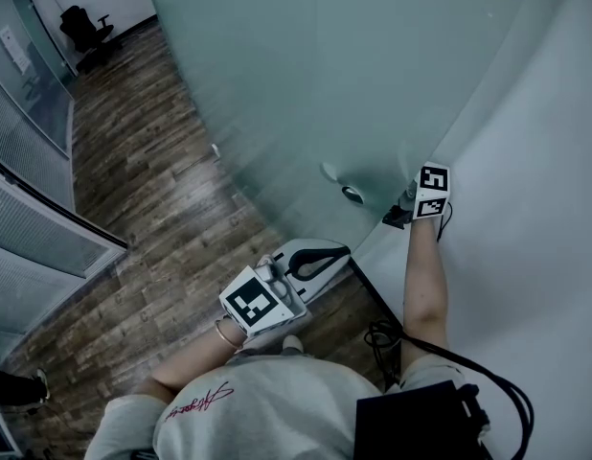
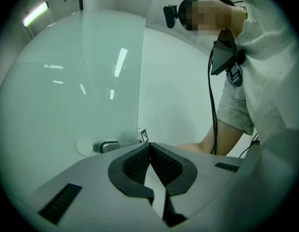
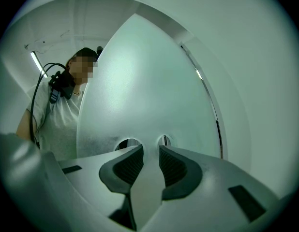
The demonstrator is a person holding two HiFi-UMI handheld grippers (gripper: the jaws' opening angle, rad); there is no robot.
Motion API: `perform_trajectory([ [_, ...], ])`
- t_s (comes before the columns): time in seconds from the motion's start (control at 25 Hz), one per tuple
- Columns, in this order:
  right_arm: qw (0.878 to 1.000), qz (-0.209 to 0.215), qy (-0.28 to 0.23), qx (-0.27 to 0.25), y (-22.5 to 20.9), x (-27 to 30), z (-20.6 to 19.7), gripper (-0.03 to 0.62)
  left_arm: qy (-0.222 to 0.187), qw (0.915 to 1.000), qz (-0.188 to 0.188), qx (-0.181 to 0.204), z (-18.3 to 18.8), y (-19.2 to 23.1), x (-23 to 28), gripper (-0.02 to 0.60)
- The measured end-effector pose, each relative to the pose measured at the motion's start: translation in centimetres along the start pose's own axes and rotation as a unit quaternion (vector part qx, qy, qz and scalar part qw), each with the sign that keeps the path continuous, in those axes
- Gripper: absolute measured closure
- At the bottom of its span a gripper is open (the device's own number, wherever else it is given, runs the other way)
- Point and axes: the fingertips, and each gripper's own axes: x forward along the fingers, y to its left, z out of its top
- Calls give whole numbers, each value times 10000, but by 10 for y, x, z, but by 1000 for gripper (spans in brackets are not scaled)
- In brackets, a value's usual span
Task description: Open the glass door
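right gripper [image 3: 148,150] jaws slightly apart at glass door [image 1: 306,84] edge near metal fitting [image 1: 352,195] | left gripper [image 2: 149,145] jaws together, empty | risk: jaws may slip on smooth glass
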Motion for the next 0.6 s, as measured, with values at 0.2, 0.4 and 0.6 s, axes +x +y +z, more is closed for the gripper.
perform_trajectory([
  [0.2, 9973, -241, 666, -203, 1, 0, 2, 476, -49, 10000, 47, -57, -1, 3, -2, 569],
  [0.4, 9970, -717, 155, -243, -4, -33, 22, 481, -14, 9999, -66, -109, -9, -1, 2, 569],
  [0.6, 9902, -1323, -107, -439, 5, -60, 25, 527, -125, 9997, -151, -124, -8, -4, 5, 569],
])
